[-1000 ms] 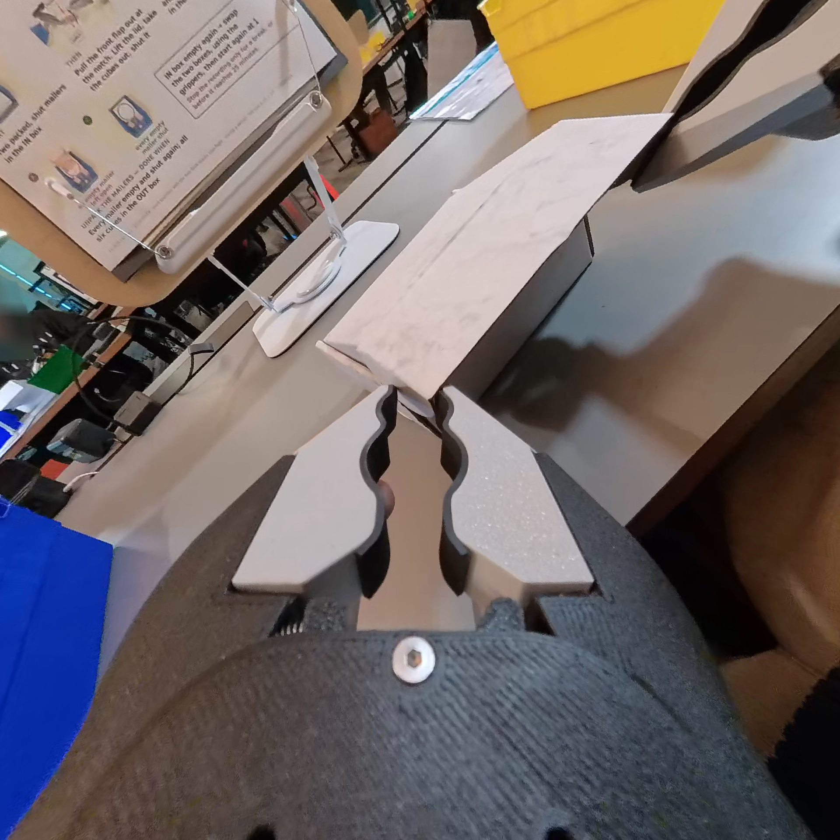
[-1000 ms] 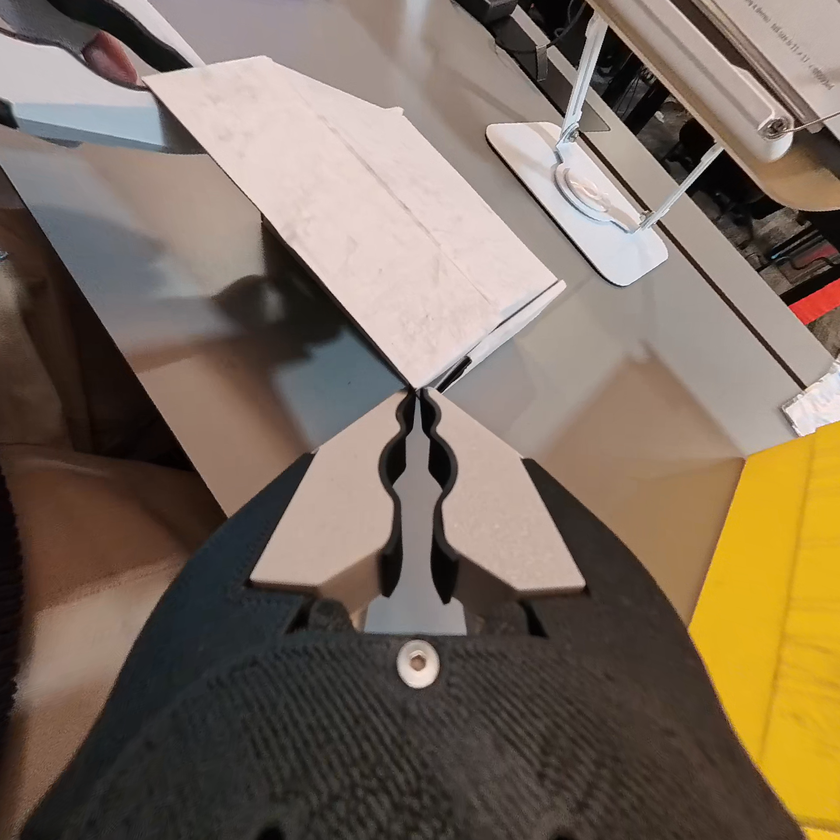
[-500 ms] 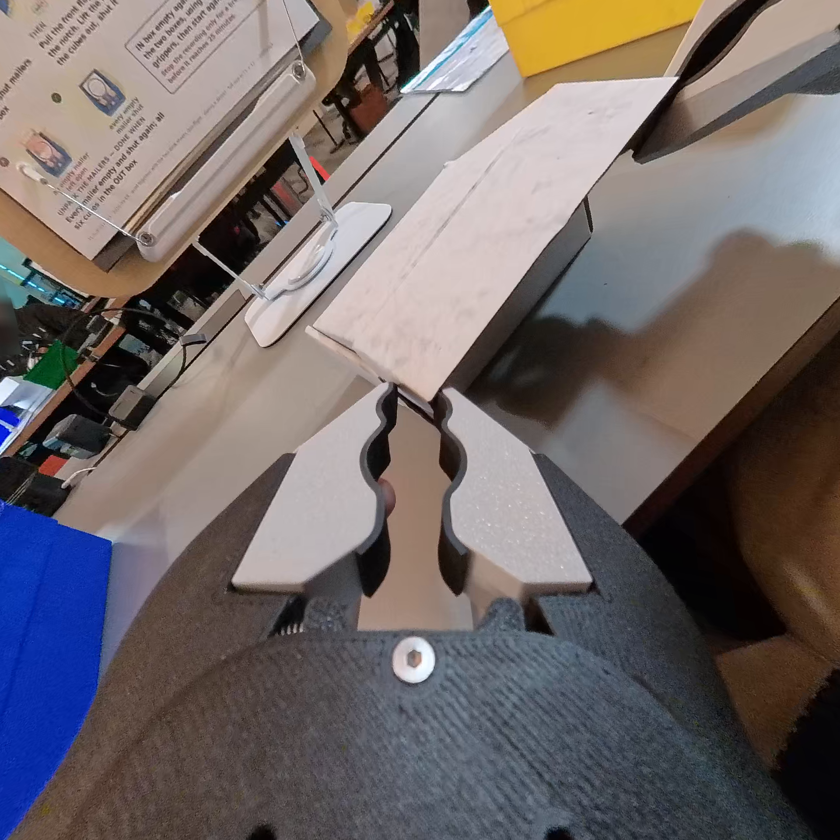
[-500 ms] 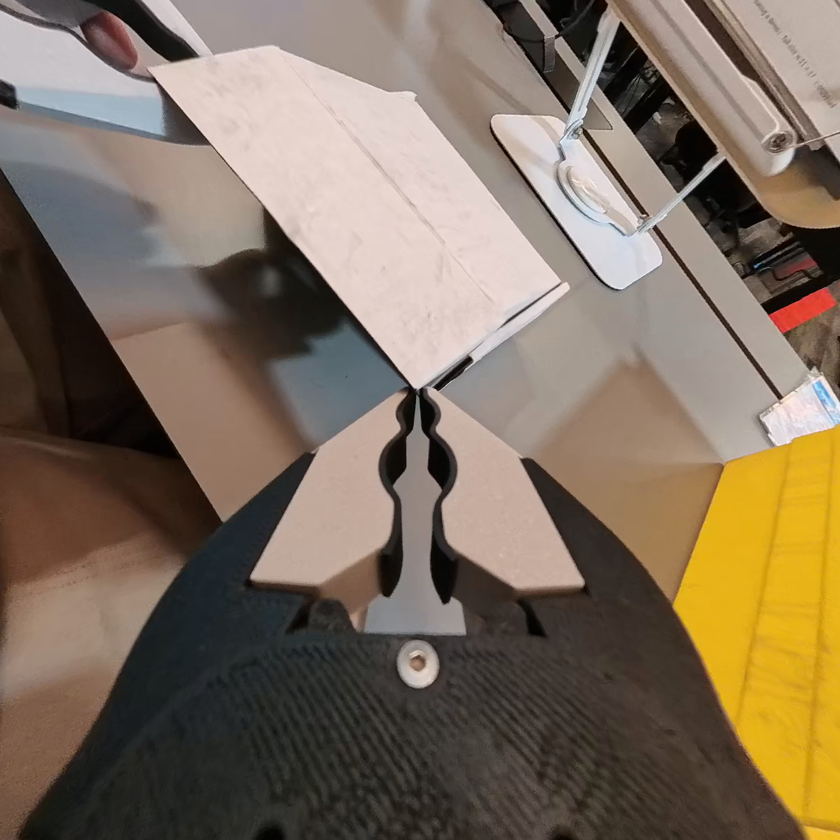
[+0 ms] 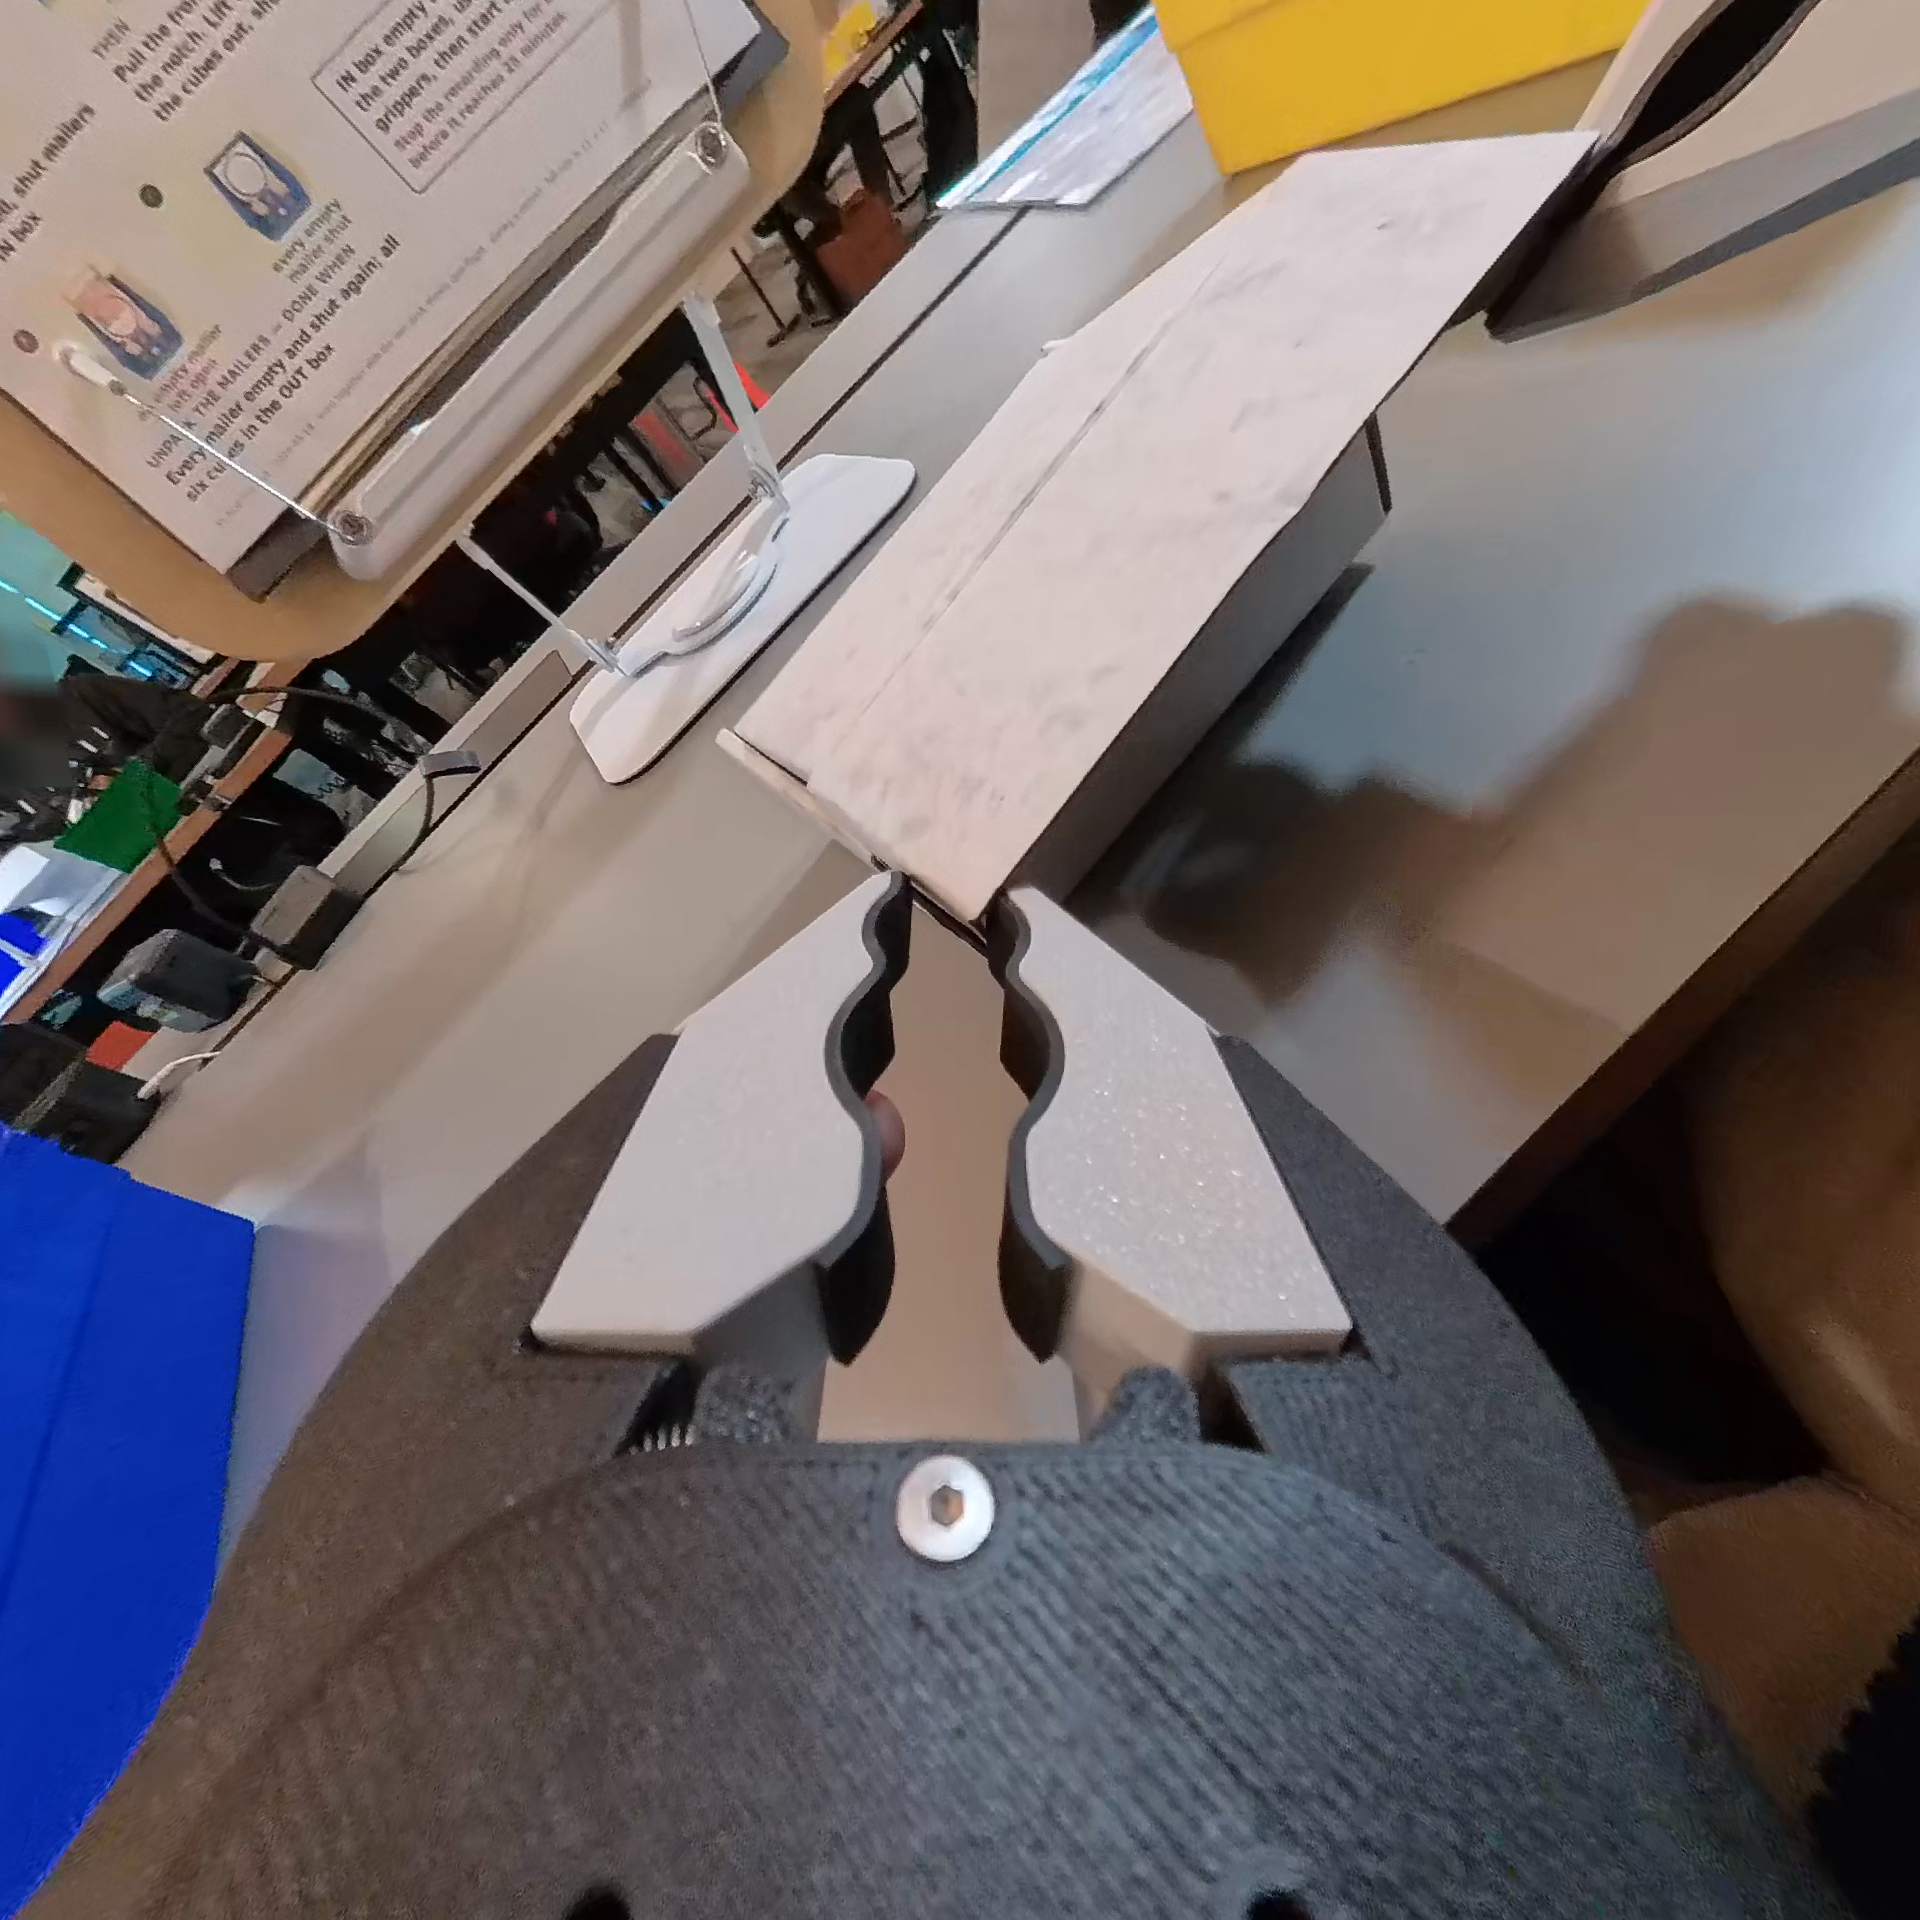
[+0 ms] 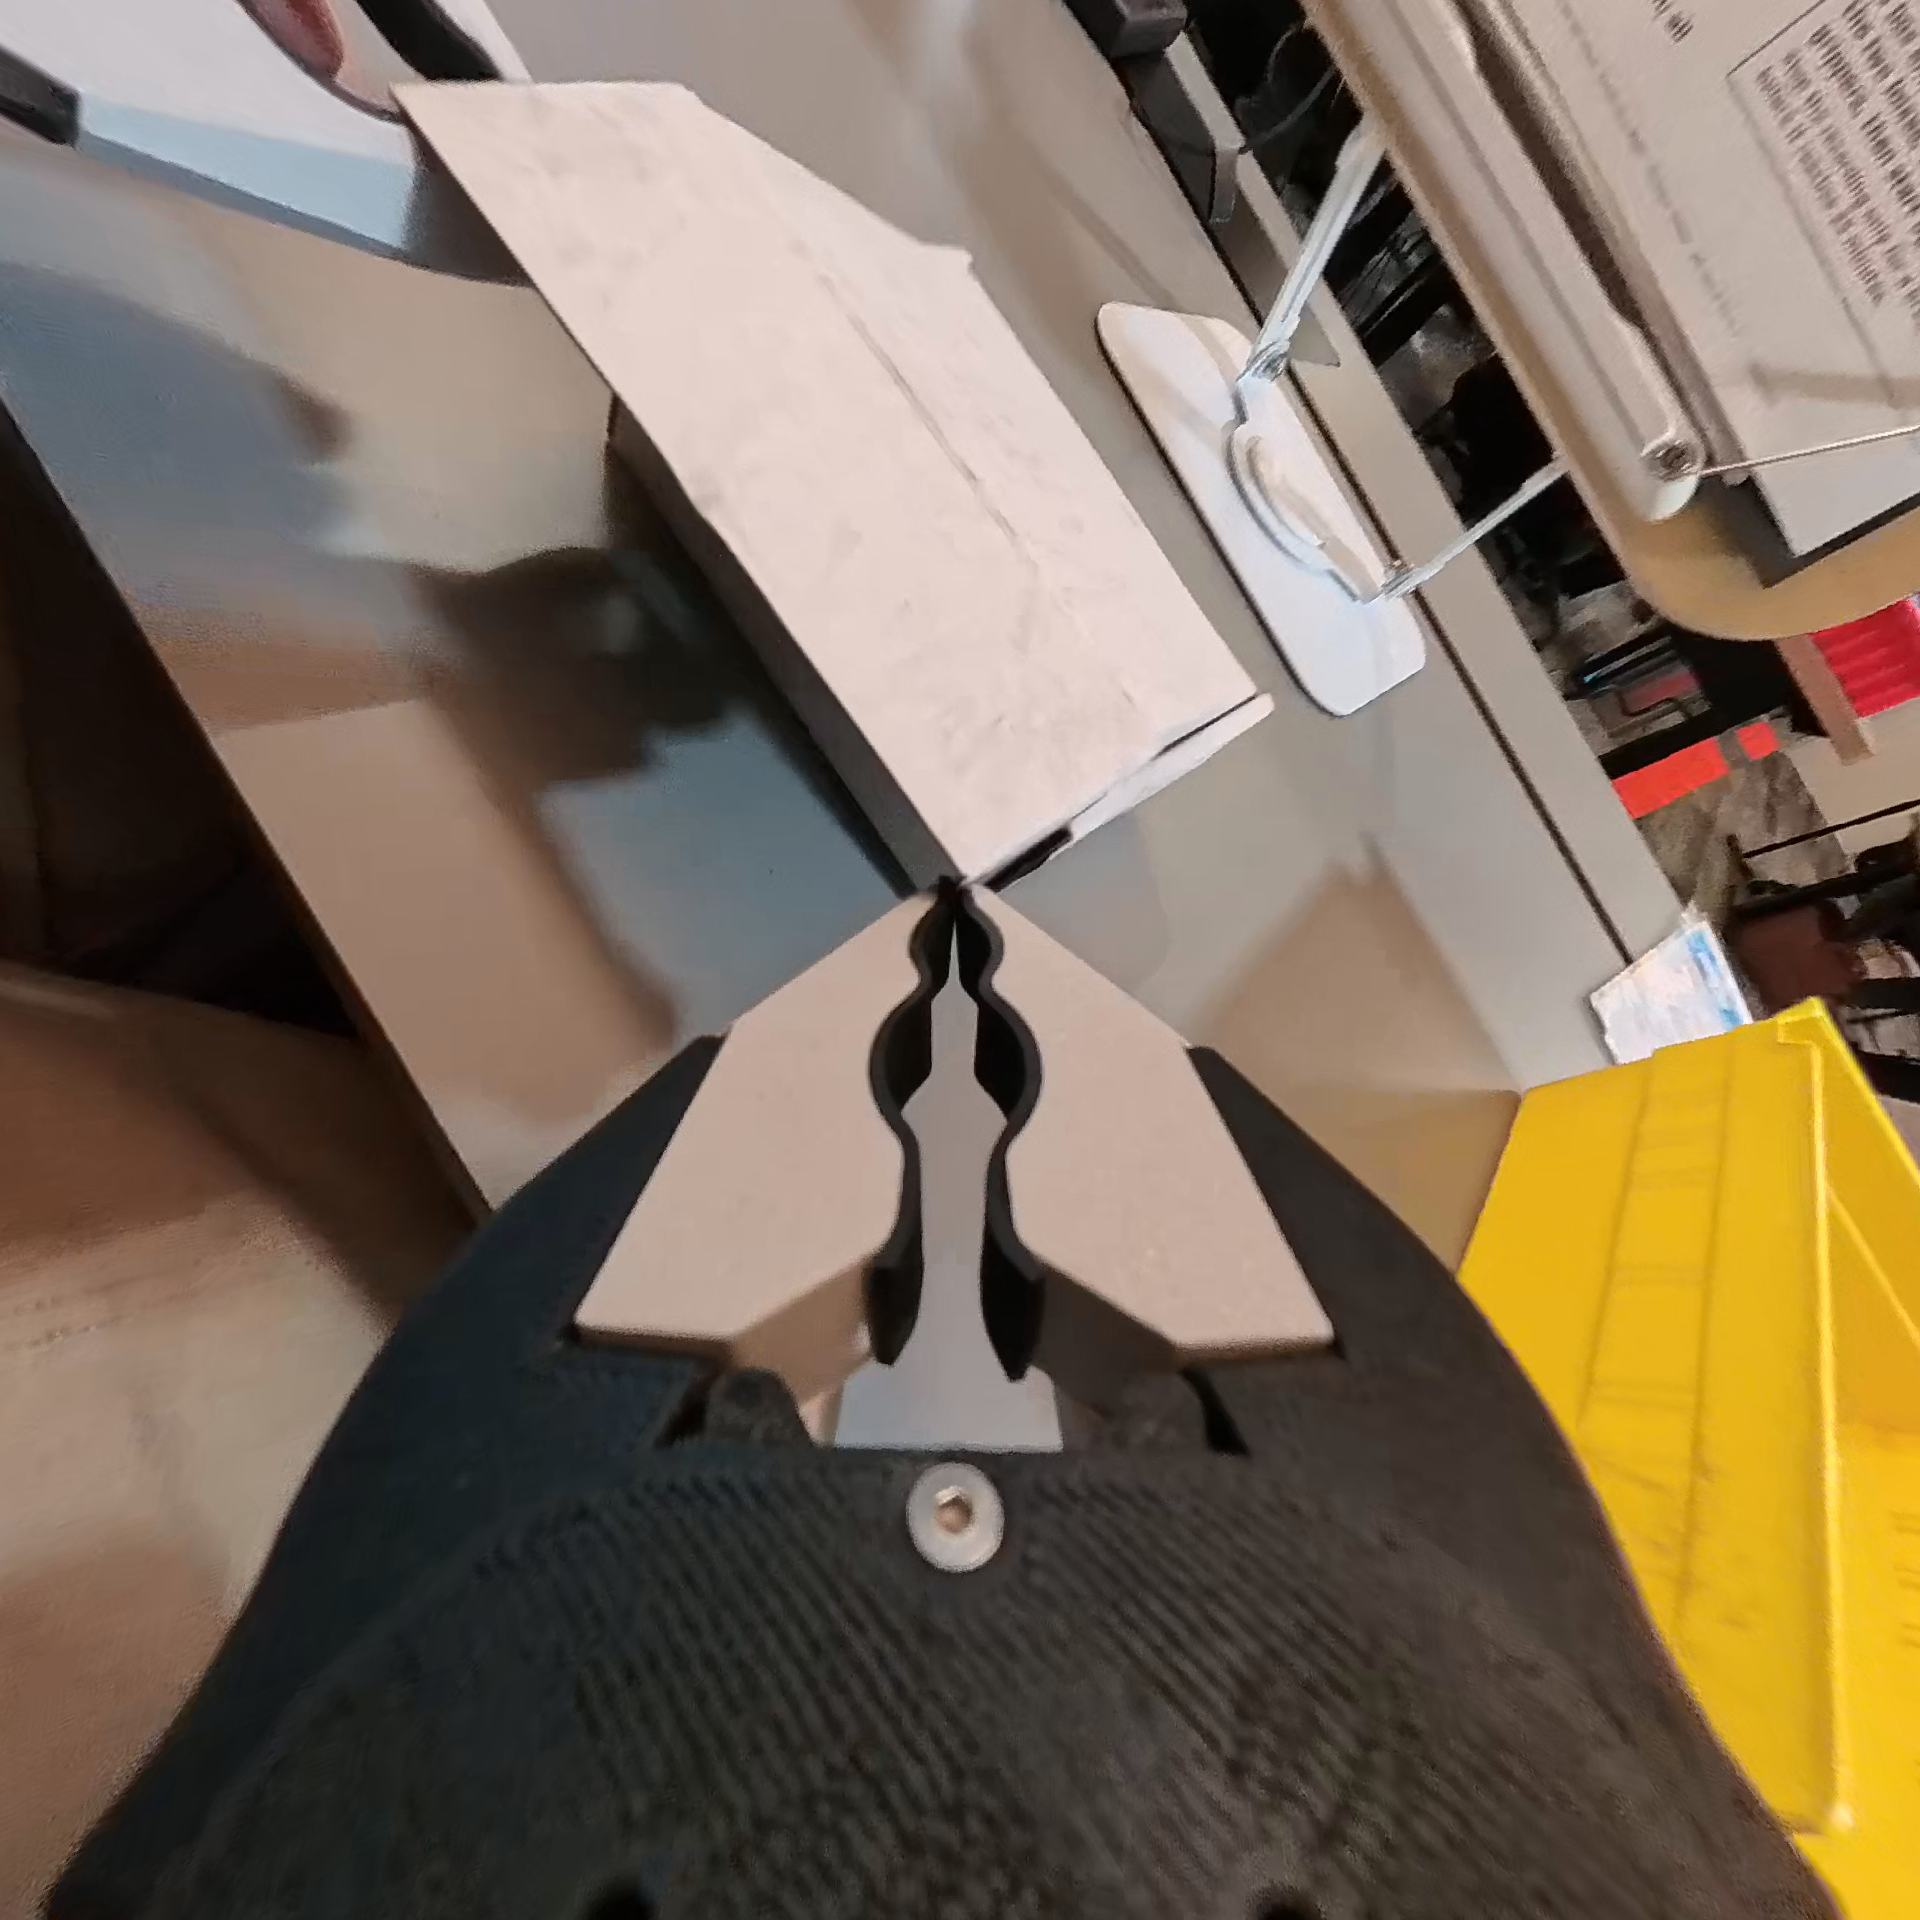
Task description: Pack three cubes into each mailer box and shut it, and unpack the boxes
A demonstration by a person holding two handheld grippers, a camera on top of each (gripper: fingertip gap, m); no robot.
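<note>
Left wrist view: the left gripper pinches a near corner of the mailer, its jaws narrowed onto the lid edge, and the far gripper has the opposite corner. My read: two corners held so the box travels level above the table. The lid is pale, scuffed cardboard with one crease, lying shut.

Right wrist view: the right gripper is clamped tight on its own corner of the mailer. A yellow bin waits close beside, likely the destination.

Glossy grey table, yellow bin, white document stand, perhaps cluttered workbenches behind
</note>
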